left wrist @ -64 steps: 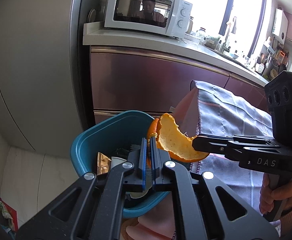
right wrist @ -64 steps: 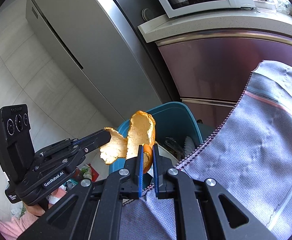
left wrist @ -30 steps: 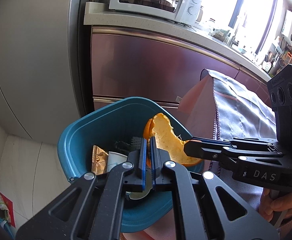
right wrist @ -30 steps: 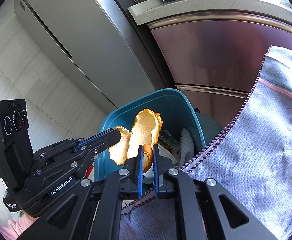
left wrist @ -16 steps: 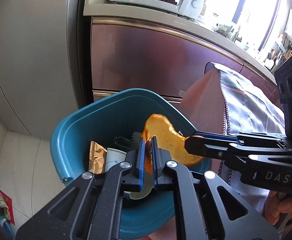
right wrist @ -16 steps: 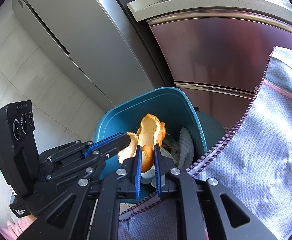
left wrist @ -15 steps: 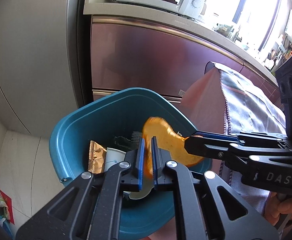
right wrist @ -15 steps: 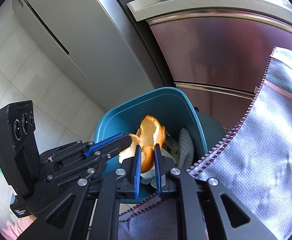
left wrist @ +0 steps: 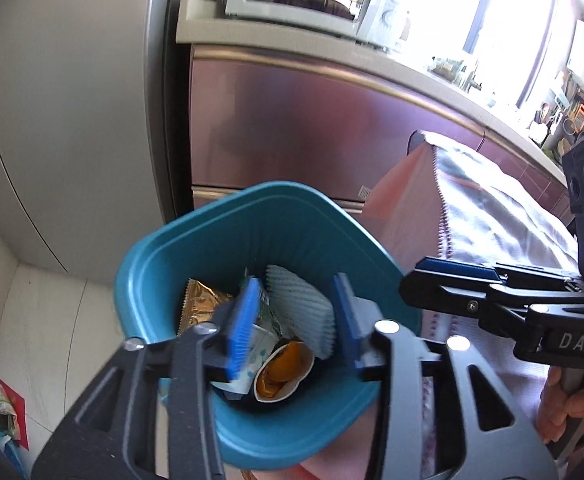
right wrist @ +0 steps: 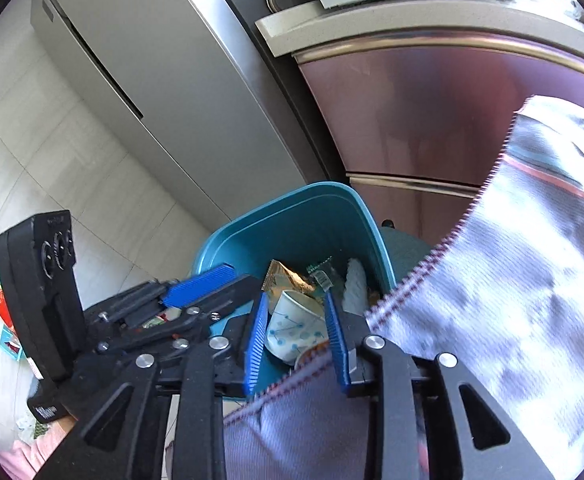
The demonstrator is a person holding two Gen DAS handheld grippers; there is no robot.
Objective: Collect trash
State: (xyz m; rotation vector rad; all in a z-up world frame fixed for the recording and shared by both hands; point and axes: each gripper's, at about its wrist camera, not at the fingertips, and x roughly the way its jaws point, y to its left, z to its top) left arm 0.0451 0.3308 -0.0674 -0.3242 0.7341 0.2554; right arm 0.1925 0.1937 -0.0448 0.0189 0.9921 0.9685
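The orange peel [left wrist: 288, 364] is seen inside a paper cup [right wrist: 296, 326] in the blue bin [left wrist: 228, 240]. Both the left gripper [left wrist: 294, 320] and right gripper [right wrist: 296, 336] are held above it, jaws apart.

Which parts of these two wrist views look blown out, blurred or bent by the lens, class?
Left wrist view: the window is blown out to white, the left gripper is smeared by motion blur, and the countertop edge bows. Right wrist view: the grey cloth is blurred, black vignette fills the corners, and the refrigerator curves.
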